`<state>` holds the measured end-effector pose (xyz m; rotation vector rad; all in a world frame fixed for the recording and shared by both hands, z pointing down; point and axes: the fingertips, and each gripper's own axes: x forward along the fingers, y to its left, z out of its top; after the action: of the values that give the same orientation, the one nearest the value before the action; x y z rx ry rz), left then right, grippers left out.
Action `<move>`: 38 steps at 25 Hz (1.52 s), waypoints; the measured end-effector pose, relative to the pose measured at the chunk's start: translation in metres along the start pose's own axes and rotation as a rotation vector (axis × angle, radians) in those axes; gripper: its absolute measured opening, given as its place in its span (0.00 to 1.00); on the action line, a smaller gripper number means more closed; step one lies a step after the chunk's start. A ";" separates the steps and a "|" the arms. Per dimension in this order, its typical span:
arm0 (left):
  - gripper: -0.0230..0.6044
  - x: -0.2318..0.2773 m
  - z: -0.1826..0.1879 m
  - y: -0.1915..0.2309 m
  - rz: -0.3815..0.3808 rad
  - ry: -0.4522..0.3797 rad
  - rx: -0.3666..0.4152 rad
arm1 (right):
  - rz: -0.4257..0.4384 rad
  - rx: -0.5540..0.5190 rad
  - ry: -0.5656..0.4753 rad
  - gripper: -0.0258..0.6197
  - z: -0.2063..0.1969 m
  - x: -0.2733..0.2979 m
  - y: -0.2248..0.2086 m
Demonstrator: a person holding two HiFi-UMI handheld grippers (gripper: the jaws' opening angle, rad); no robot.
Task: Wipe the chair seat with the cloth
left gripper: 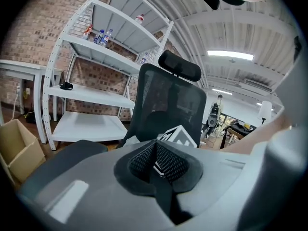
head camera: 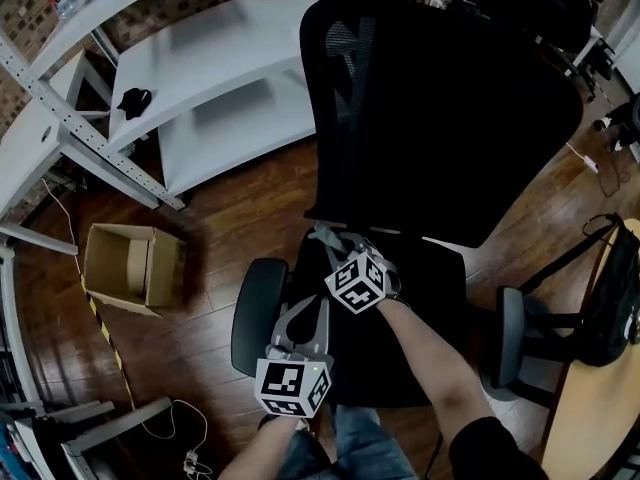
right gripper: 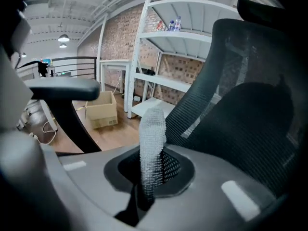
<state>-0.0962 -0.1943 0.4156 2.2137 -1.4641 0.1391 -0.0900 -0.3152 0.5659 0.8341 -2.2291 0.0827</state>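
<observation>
Jaws of right gripper (right gripper: pixel 151 171) clamped on pale nubbly cloth (right gripper: pixel 153 136), bunched upright; left gripper (left gripper: pixel 157 161) jaws together, empty.

The head view was dim. The black chair (head camera: pixel 440 118) looked like one dark shape, and the white shelves (head camera: pixel 220 68) were brightest. Long ceiling lights (left gripper: pixel 231 56) glowed in the left gripper view. Both gripper views curved at the edges, with black corners. The white cloth (right gripper: pixel 152 143) looked a bit fuzzy.
</observation>
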 end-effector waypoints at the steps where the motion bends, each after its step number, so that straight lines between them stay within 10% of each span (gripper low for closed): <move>1: 0.04 0.000 -0.001 0.000 -0.007 0.002 0.005 | 0.003 -0.017 0.022 0.07 -0.007 0.010 -0.001; 19: 0.04 -0.042 -0.036 0.001 -0.020 0.015 0.061 | 0.079 -0.133 0.122 0.07 -0.054 0.043 0.053; 38: 0.04 -0.156 -0.092 0.011 -0.008 0.056 0.095 | 0.184 -0.060 0.057 0.07 -0.085 -0.062 0.242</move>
<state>-0.1561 -0.0258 0.4471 2.2712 -1.4455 0.2709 -0.1478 -0.0657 0.6312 0.5858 -2.2380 0.1252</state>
